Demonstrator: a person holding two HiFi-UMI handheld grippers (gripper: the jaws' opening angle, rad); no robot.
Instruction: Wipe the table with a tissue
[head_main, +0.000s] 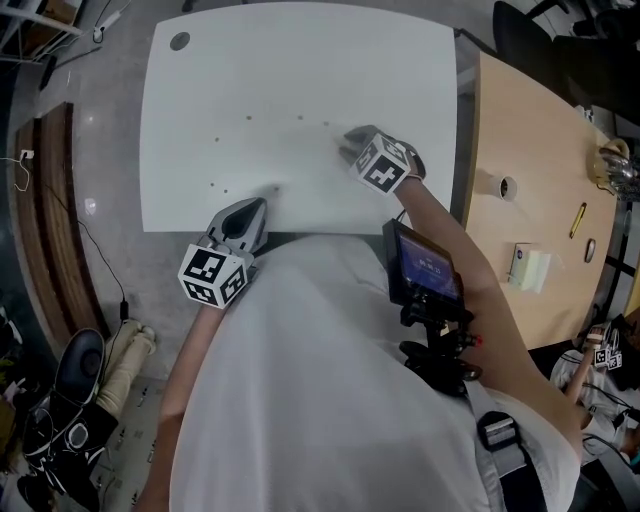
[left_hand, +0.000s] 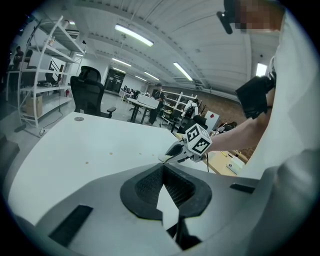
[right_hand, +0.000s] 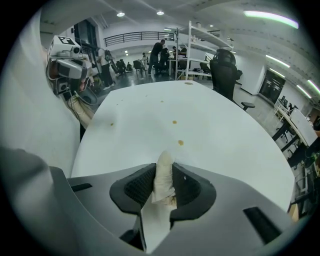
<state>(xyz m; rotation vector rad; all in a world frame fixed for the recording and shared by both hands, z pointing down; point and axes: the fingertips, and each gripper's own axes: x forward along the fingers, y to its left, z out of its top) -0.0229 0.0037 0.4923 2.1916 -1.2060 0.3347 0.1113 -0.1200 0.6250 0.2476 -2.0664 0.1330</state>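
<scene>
The white table bears several small brown spots. My right gripper is over its right half, tilted steeply down, shut on a rolled white tissue that sticks out past the pads. In the right gripper view two brown spots lie just beyond the tissue's tip. My left gripper rests at the table's near edge, its jaws together with nothing between them. From the left gripper view, the right gripper and its marker cube show ahead over the table.
A wooden table with small items adjoins on the right. A round grommet sits in the white table's far left corner. A black office chair stands past the far edge, shelving off to one side. A screen device hangs at the person's chest.
</scene>
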